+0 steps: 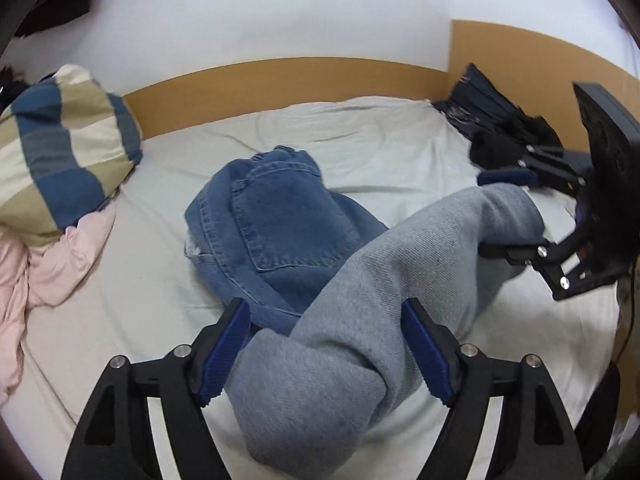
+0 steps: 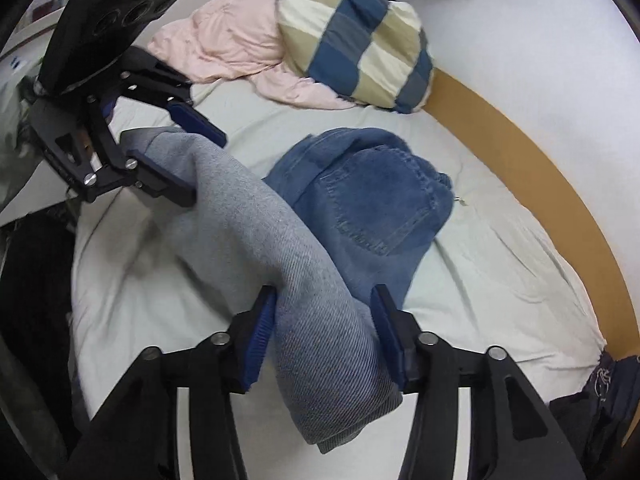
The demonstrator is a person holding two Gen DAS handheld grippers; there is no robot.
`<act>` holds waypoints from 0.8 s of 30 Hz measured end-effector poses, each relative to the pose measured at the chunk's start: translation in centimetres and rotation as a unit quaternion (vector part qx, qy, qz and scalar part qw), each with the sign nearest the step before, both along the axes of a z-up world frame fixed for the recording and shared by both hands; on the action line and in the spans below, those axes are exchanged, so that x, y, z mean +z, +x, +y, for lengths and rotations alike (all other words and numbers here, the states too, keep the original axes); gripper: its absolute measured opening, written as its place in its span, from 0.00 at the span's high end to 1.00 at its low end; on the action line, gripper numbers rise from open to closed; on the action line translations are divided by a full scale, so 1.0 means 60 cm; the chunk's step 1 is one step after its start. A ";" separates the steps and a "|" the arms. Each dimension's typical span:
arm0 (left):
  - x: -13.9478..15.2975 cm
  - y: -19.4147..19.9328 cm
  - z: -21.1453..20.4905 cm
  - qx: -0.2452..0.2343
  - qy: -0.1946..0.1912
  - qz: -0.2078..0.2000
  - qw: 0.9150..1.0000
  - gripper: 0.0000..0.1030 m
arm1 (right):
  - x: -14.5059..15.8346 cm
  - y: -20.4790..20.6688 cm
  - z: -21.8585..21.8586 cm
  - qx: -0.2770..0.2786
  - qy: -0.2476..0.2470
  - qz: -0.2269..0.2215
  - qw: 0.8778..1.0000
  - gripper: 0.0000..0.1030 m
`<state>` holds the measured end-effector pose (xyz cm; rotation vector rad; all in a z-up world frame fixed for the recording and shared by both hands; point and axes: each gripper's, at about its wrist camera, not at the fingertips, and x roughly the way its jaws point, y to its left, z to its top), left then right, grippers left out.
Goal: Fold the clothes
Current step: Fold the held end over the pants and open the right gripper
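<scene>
— What is there, biggest first?

— One bed (image 1: 360, 140) under a pale, creased sheet, with a smooth tan wooden board (image 1: 280, 76) curving round its far side. On the middle of it lies one pair of jeans (image 1: 280, 220): blue denim in a rounded heap, a stitched back pocket facing up.

— And that grey strip?

— One leg (image 1: 380, 300) of those jeans, showing its pale side with a diagonal twill weave. It is lifted off the sheet and runs between the two tools.

— What else?

— One puffy checked bundle (image 1: 60, 140) in blue, cream and tan squares. Beside it lies one crumpled pink cloth (image 1: 48, 264), soft and thin. One heap of dark clothes (image 1: 492, 120) sits in the corner.

— And the tools?

— Two, both black and angular. The left gripper (image 1: 326, 352) has its jaws spread wide, and the pale leg lies bunched between them. The right gripper (image 2: 324, 340) is also spread, with the leg's other stretch draped through it. There are four pads (image 1: 424, 352) in all, blue and ribbed.
</scene>
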<state>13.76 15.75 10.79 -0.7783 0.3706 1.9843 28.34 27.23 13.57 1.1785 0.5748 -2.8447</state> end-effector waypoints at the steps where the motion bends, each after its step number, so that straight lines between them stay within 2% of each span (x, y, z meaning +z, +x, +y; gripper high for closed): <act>1: -0.008 -0.015 0.004 0.021 0.007 -0.009 1.000 0.19 | -0.001 -0.011 0.013 -0.019 -0.012 0.015 1.000 0.33; 6: -0.051 -0.065 0.032 0.096 0.005 -0.018 0.995 0.17 | -0.039 -0.058 0.075 -0.092 -0.091 0.062 0.990 0.20; 10: -0.087 -0.068 0.070 0.101 -0.029 0.019 0.994 0.16 | -0.094 -0.081 0.125 -0.143 -0.164 0.065 0.974 0.18; 12: -0.105 -0.078 0.084 0.092 -0.036 0.031 0.995 0.15 | -0.124 -0.087 0.156 -0.168 -0.217 0.058 0.960 0.13; 16: -0.138 -0.119 0.063 0.100 0.012 -0.052 0.994 0.08 | -0.170 -0.089 0.201 -0.189 -0.305 0.047 0.932 0.07; 17: -0.144 -0.127 0.055 0.107 0.027 -0.077 0.991 0.07 | -0.170 -0.087 0.201 -0.190 -0.309 0.046 0.931 0.07; 18: -0.143 -0.124 0.051 0.114 0.032 -0.076 0.990 0.07 | -0.169 -0.085 0.201 -0.191 -0.312 0.044 0.930 0.07; 22: -0.102 -0.068 0.036 0.166 0.033 0.020 0.985 0.07 | -0.154 -0.080 0.179 -0.205 -0.274 0.065 0.937 0.06; 24: -0.072 -0.038 0.022 0.178 0.038 0.055 0.982 0.08 | -0.137 -0.060 0.162 -0.215 -0.238 0.108 0.941 0.06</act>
